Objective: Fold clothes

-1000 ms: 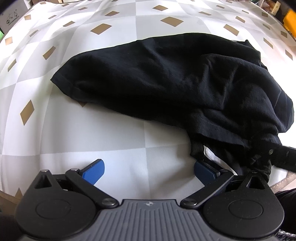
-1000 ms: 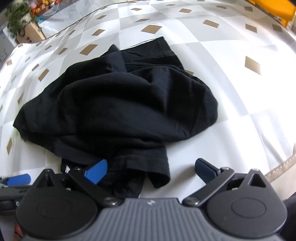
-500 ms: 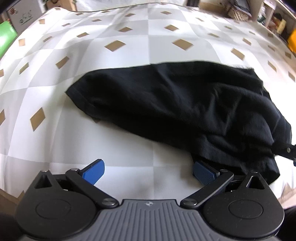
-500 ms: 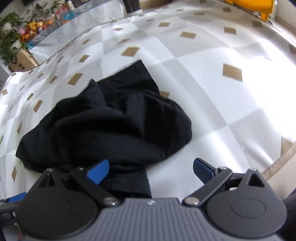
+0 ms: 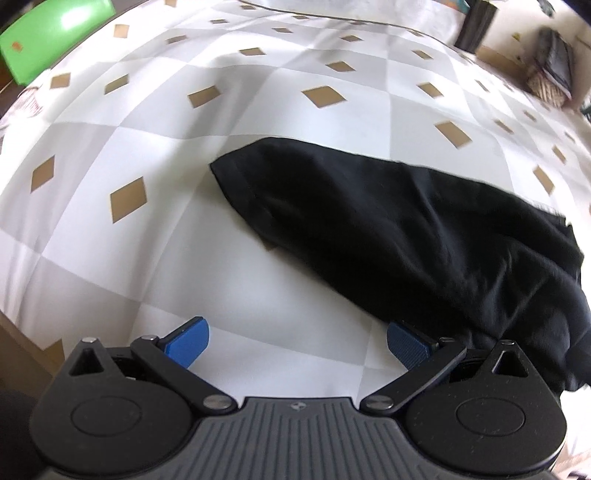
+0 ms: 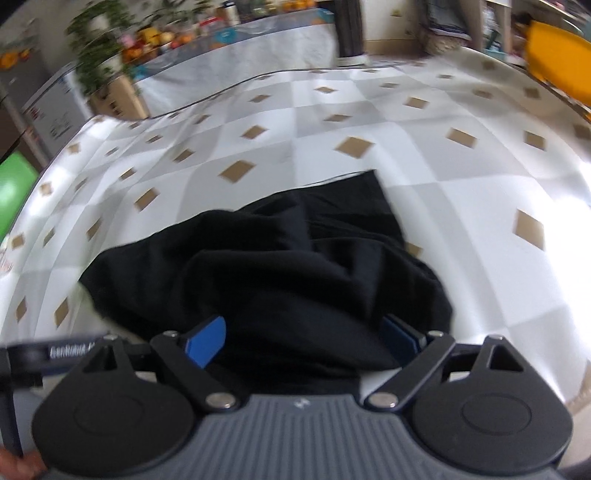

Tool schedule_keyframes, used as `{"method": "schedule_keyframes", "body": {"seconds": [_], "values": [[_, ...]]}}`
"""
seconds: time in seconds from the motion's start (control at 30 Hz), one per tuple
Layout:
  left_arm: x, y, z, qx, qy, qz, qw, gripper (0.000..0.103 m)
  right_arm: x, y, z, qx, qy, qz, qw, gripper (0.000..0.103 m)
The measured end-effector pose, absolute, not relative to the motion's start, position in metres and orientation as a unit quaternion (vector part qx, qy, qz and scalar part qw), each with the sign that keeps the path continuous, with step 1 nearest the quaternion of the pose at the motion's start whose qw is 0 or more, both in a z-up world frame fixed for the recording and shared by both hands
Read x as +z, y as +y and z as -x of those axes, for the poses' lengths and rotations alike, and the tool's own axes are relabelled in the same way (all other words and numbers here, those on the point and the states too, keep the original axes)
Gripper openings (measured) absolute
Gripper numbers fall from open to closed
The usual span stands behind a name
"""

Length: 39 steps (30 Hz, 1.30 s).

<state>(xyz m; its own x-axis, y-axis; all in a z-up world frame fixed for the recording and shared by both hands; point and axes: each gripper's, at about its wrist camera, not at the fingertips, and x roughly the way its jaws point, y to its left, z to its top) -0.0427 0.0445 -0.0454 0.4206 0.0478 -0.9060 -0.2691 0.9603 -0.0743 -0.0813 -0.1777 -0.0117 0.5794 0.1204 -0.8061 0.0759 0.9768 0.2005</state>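
A crumpled black garment (image 5: 406, 229) lies on a table covered with a white and grey checked cloth with tan diamonds (image 5: 155, 206). My left gripper (image 5: 297, 343) is open over bare cloth at the garment's near left edge, and its right pad (image 5: 408, 347) sits close against the fabric. In the right wrist view the garment (image 6: 277, 273) bunches up in front of my right gripper (image 6: 303, 341). Its jaws are wide and closing, with the garment's near fold between them; the pads do not visibly press it.
The table's near edge (image 5: 26, 347) shows at lower left. A green object (image 5: 55, 33) sits beyond the far left corner, a yellow one (image 6: 554, 62) at far right. Plants and boxes (image 6: 110, 62) stand behind the table. The left gripper's black body (image 6: 55, 350) pokes in at left.
Both cameras rose and tipped up, showing more of the table and room. The left view rolled, shifting the garment rightward. The right jaws narrowed slightly and now straddle the garment's near fold.
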Motion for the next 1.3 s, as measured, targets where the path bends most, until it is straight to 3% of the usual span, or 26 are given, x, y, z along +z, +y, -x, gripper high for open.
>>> {"method": "schedule_keyframes", "body": {"seconds": [0.77, 0.83, 0.93, 1.03, 1.1, 1.17, 1.3], "values": [[-0.043, 0.060, 0.038, 0.138, 0.516, 0.139, 0.834, 0.103, -0.039, -0.080, 0.047, 0.127, 0.458, 0.139, 0.869, 0.089], [-0.042, 0.059, 0.038, 0.137, 0.515, 0.136, 0.835, 0.103, -0.042, -0.077, 0.048, 0.121, 0.452, 0.145, 0.872, 0.084], [-0.042, 0.057, 0.038, 0.137, 0.513, 0.130, 0.837, 0.103, -0.041, -0.076, 0.050, 0.111, 0.445, 0.137, 0.878, 0.066], [-0.041, 0.056, 0.039, 0.138, 0.513, 0.124, 0.838, 0.103, -0.036, -0.084, 0.047, 0.101, 0.442, 0.108, 0.885, 0.045], [-0.040, 0.056, 0.040, 0.136, 0.512, 0.120, 0.840, 0.103, -0.029, -0.095, 0.042, 0.096, 0.443, 0.062, 0.889, 0.023], [-0.040, 0.055, 0.040, 0.134, 0.511, 0.116, 0.841, 0.103, -0.021, -0.107, 0.039, 0.088, 0.439, 0.023, 0.894, 0.017], [-0.039, 0.052, 0.041, 0.131, 0.510, 0.107, 0.843, 0.103, -0.004, -0.132, 0.036, 0.050, 0.411, -0.037, 0.909, 0.014]]}}
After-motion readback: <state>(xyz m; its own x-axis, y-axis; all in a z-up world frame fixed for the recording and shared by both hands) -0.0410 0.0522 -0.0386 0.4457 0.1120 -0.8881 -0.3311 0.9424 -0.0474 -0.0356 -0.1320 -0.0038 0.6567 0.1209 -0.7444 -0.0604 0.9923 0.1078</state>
